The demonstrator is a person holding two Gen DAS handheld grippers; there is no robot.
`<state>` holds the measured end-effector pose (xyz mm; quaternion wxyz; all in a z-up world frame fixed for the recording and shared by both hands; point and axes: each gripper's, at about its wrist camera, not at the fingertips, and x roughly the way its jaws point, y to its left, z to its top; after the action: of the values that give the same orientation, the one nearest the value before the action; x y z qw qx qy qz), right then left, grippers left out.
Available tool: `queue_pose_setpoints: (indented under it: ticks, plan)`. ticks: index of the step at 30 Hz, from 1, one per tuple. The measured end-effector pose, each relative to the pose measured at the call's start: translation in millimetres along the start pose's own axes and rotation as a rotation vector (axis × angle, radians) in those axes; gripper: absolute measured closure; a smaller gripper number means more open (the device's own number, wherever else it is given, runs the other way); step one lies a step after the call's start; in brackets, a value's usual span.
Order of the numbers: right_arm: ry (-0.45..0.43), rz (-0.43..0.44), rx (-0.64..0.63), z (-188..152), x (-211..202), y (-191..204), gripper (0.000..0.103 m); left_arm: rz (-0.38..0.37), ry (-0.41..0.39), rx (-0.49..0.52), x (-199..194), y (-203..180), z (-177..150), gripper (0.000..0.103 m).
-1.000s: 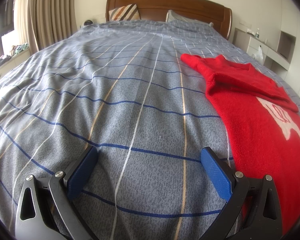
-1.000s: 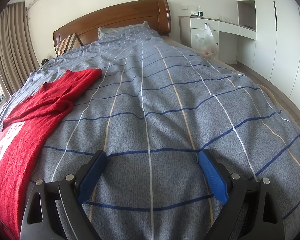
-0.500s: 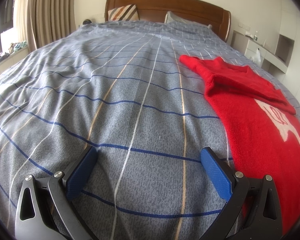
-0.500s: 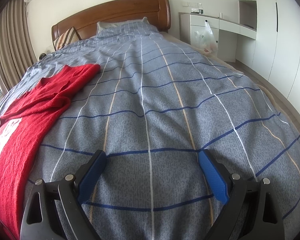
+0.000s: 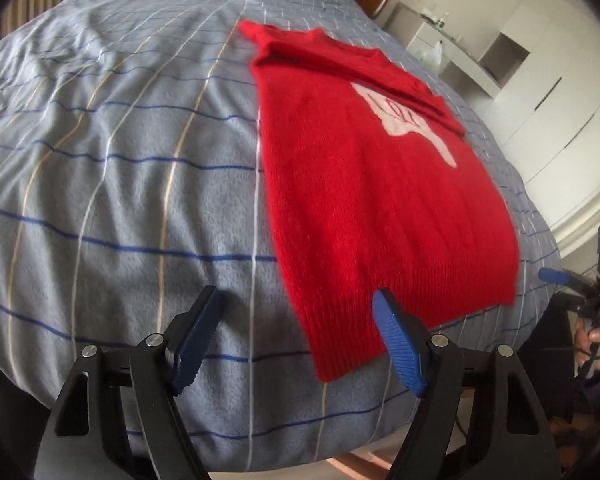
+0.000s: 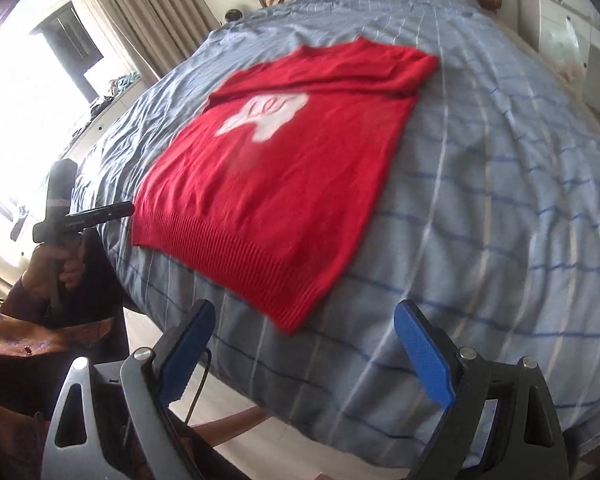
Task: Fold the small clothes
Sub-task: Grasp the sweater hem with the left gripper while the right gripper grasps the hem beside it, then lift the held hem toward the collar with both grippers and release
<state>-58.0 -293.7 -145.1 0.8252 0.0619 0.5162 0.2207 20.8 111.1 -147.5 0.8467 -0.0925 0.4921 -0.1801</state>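
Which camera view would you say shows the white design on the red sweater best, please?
The right wrist view: the white design sits near the picture's middle, its whole outline visible on the red sweater, though blurred. In the left wrist view the white design lies off to the right, foreshortened, with a folded sleeve covering its top edge.

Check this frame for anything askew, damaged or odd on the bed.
Nothing looks damaged or spilled. The red sweater lies flat on the striped bedspread, its sleeves folded across the chest, partly covering the white motif. It sits slightly diagonal to the stripes. Both grippers, left and right, hover open, touching nothing.
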Motion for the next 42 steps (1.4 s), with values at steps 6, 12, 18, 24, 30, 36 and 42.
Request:
queue_pose_setpoints:
  ticks: [6,12,18,24,30,36,42]
  plan:
    - [-0.014,0.132,0.235,-20,36,-10,0.036,-0.051,0.033,-0.001,-1,-17,-15,0.041]
    - [-0.029,0.149,0.333,-22,52,-21,0.064,-0.066,0.075,-0.034,13,-21,-24,0.078]
    - [-0.083,0.174,0.370,-16,37,-27,0.097,-0.138,0.056,-0.101,3,-11,-28,0.099]
    - [-0.202,0.199,0.343,1,7,-12,0.097,-0.260,-0.081,-0.181,-44,-3,-14,0.100]
    - [-0.357,0.169,0.276,68,-15,-17,0.097,-0.314,-0.209,-0.164,-58,0,61,0.100]
    - [-0.472,0.084,0.250,183,10,-53,0.097,-0.244,-0.263,-0.142,-3,-3,175,0.100]
    - [-0.480,0.007,0.284,280,59,-96,0.097,-0.152,-0.234,-0.165,68,3,268,0.100]
